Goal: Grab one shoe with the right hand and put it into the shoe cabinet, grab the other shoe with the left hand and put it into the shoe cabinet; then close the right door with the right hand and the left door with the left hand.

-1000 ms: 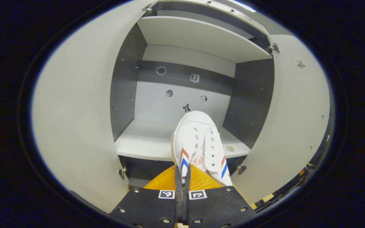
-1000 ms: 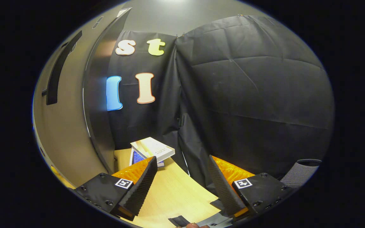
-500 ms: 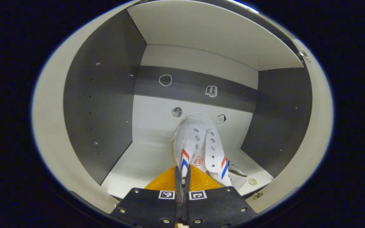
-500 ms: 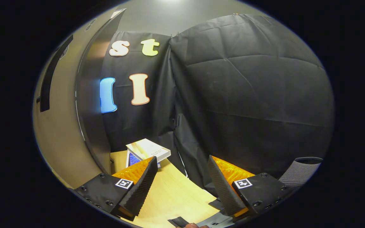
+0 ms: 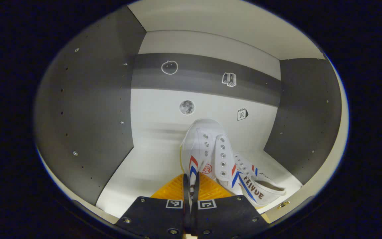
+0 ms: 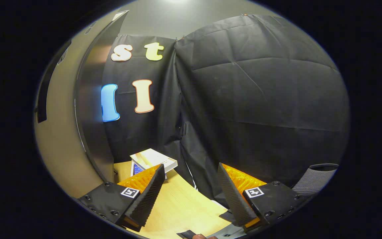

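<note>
Two white shoes with red and blue stripes are seen inside the shoe cabinet point(image 5: 88, 109) in the left gripper view. One shoe point(image 5: 207, 149) is held by the left gripper point(image 5: 191, 186), whose two fingers are pressed almost together on the shoe's rear edge, with only a thin strip of the shoe between them. This shoe is pointed toe-first toward the back wall of the compartment, and whether its sole is resting on the shelf point(image 5: 144, 166) cannot be told. The other shoe point(image 5: 259, 187) is lying on the shelf just to the right of the held one, close against it, near the front right corner of the compartment. Small stickers are seen on the back wall, among them a round moon sticker point(image 5: 187, 107) just above the toe of the held shoe.

In the right gripper view, the right gripper point(image 6: 191, 189) is held wide open with nothing between its fingers, above a wooden table point(image 6: 181, 209). A stack of books point(image 6: 153, 159) is lying on the table by the black cloth wall. A pale cabinet door point(image 6: 65, 139) is seen standing open at the left edge of this view.
</note>
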